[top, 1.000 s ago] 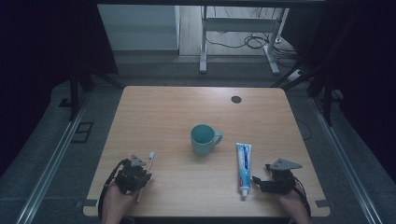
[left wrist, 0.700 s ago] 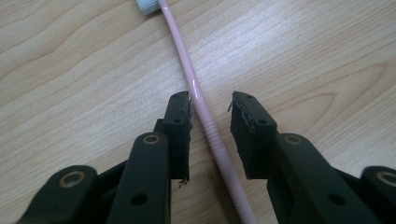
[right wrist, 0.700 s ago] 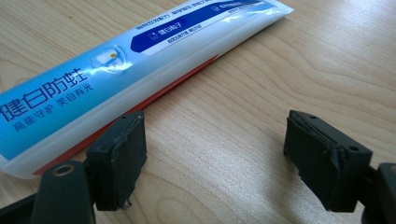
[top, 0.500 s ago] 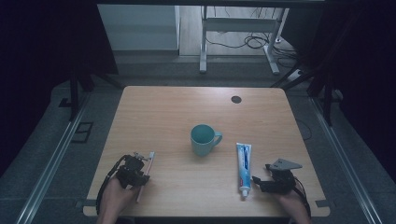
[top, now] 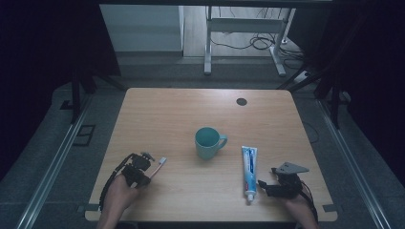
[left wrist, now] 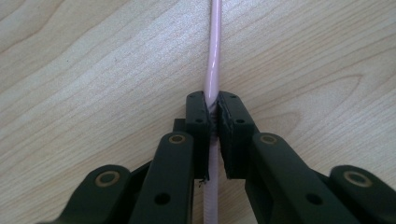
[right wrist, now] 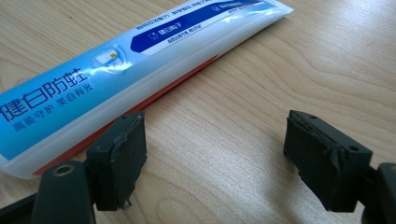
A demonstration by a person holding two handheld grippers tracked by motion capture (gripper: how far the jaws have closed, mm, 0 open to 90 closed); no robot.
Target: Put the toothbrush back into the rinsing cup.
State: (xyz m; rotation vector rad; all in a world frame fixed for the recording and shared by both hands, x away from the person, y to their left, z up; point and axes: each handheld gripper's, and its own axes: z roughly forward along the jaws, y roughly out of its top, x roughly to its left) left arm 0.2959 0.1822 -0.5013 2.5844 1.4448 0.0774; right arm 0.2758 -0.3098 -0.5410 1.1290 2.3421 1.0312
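Left gripper [left wrist: 212, 116] jaws just closed on pink toothbrush [left wrist: 212, 56] | handle runs straight ahead | right gripper [right wrist: 215, 154] open beside toothpaste [right wrist: 140, 51]

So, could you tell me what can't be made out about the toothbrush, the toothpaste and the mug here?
- Toothbrush: in the left gripper view its head is cut off by the top edge; in the high view its bristles are too small.
- Toothpaste tube: in the right gripper view its cap end is cut off at the left edge.
- Mug: its contents are too small to tell.

My high view is dim and bluish, darkest around the table [top: 157, 109]. Both gripper views look bright and even, blurring only nearest the lens.
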